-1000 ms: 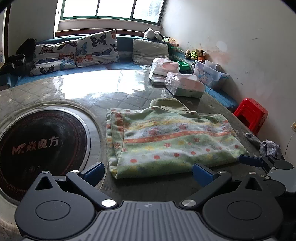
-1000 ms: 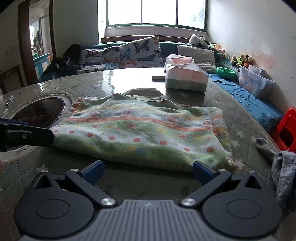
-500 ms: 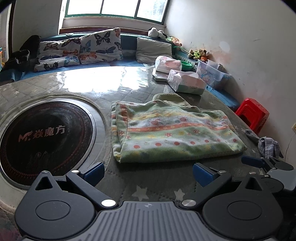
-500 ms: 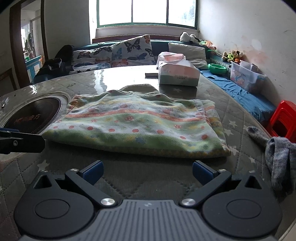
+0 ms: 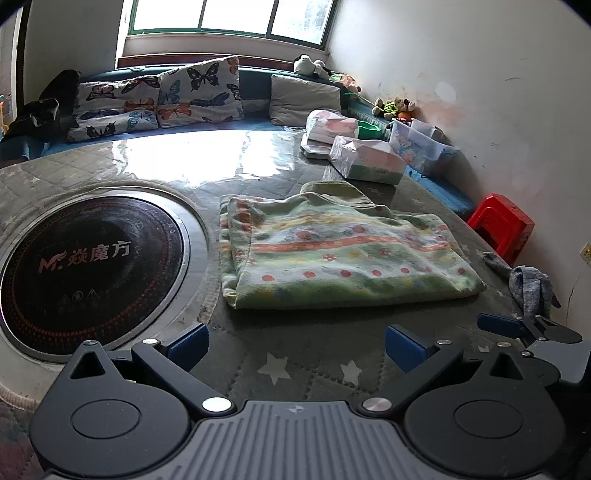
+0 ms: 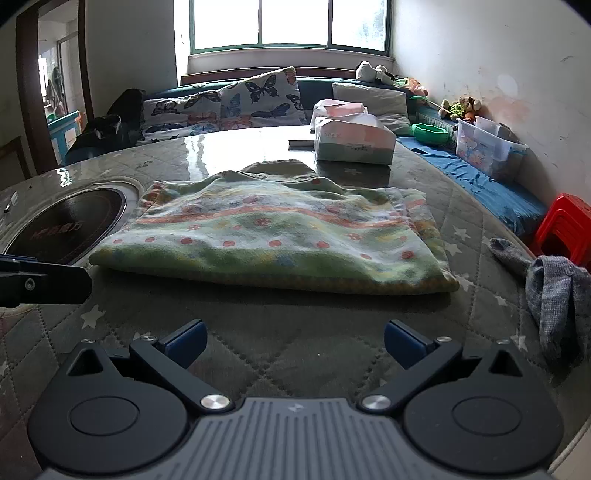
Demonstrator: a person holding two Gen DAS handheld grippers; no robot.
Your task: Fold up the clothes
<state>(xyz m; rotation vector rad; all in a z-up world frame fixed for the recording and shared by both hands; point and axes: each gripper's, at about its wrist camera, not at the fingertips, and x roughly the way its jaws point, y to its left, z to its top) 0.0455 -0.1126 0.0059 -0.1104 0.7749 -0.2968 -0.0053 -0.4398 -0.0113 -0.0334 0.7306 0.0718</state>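
Closest in, the left gripper (image 5: 295, 345) and right gripper (image 6: 293, 341) hover with fingers spread wide, holding nothing, above the quilted, star-dotted table (image 6: 295, 347). Just beyond lies the folded green patterned garment (image 6: 273, 236), beside a round inset cooktop (image 5: 85, 266). A grey sock (image 6: 557, 291) sits at the table's right edge. Farther back, tissue packs (image 6: 352, 144), then butterfly cushions (image 6: 258, 99) under the window (image 6: 288, 22).

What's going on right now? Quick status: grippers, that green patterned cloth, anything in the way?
Left gripper open, empty; right gripper open, empty. Green garment folded flat on table, untouched. Grey sock beside it at right; path clear.
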